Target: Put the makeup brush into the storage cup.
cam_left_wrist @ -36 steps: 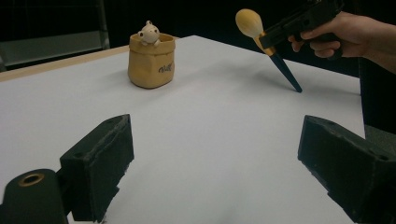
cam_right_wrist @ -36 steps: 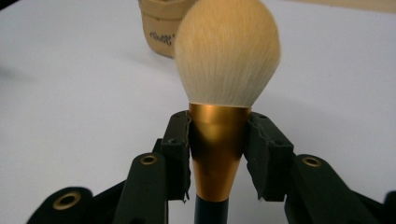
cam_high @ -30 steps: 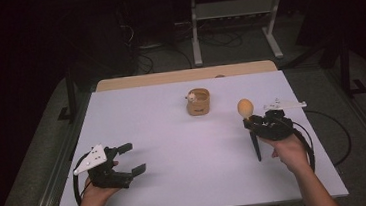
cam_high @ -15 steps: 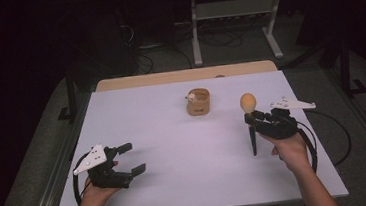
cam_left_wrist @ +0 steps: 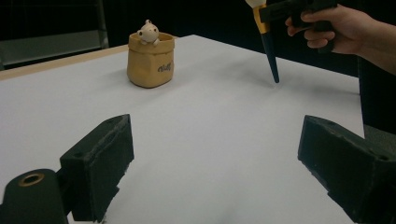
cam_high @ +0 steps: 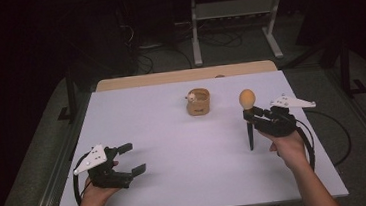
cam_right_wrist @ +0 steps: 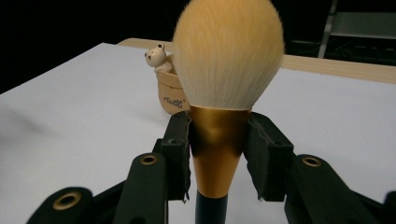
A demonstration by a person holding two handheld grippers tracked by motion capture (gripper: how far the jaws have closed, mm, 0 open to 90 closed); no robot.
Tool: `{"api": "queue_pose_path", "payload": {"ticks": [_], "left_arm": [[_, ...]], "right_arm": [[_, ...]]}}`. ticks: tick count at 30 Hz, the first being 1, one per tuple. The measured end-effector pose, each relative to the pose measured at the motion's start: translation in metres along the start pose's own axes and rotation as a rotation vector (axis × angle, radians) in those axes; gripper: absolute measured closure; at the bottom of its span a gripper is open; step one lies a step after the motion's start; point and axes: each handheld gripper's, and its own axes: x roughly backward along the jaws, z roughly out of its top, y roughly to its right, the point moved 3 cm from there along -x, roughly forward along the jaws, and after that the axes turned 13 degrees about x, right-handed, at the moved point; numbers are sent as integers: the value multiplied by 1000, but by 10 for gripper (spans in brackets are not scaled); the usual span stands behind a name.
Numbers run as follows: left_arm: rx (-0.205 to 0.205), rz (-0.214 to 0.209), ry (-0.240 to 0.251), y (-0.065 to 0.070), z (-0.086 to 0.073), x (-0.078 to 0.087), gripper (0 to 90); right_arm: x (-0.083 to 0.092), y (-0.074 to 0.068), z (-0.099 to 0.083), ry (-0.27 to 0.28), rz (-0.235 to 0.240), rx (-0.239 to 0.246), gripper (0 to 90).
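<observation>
While the hands rest:
Right gripper (cam_high: 255, 112): squeezes the upright fluffy orange brush (cam_high: 247, 98), black handle tip down.
Left gripper (cam_high: 131, 159): jaws wide apart, holding nothing.
Tan bear pot (cam_high: 198, 101): far, middle.

A white table (cam_high: 175, 149) stands in a dark room, a metal rack (cam_high: 236, 13) behind it.

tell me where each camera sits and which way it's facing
High view: fixed above the person's side, looking forward and down on the white table; both forearms enter from the bottom, left gripper open, right gripper holding the makeup brush upright.
Left gripper view: rides the left gripper, low over the table, looking between its two spread jaws toward the small pot; the other hand shows farther off.
Right gripper view: rides the right gripper, looking along its jaws clamped on the brush's gold ferrule.
Shared: all three show the pot and the brush.
</observation>
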Motion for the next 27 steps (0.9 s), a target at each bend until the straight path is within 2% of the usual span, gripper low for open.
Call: {"api": "queue_pose_path", "payload": {"ticks": [27], "left_arm": [[1, -4, 0, 1, 1, 0, 100]], "right_arm": [[-18, 2, 25, 68, 5, 20, 613]]}}
